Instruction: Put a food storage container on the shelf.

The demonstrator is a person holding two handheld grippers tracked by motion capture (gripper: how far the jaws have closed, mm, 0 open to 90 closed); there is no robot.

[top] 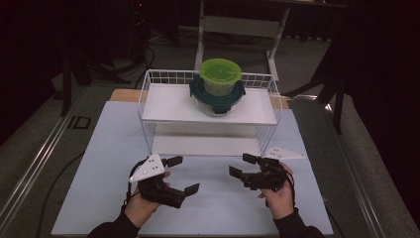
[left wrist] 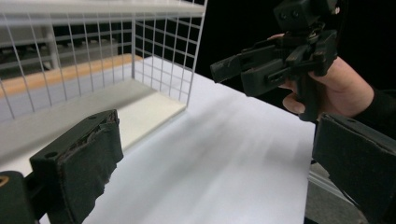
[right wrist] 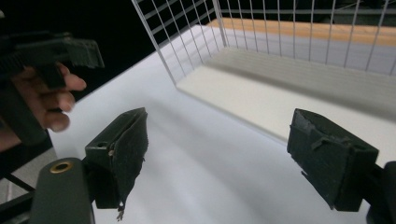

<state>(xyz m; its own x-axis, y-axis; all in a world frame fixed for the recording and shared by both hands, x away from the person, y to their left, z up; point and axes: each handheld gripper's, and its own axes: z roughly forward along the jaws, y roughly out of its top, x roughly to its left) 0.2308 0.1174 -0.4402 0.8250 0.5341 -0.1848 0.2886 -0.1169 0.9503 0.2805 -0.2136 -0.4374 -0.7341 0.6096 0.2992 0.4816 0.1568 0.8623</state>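
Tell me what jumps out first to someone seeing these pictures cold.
The bright green lid stands out most, capping a stack of containers on the top shelf of the white wire rack at the far side of the table. Nearer the person, the left gripper and the right gripper hover open and empty over the pale mat, facing each other in front of the rack.

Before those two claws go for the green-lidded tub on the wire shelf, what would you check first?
1. Left claw open and holding nothing: ok.
2. Right claw open and holding nothing: ok.
3. Green-lidded tub upright on the top shelf: ok.
4. White mat between claws and shelf free of clutter: ok.
5. Tub lid sealed tight: cannot tell.
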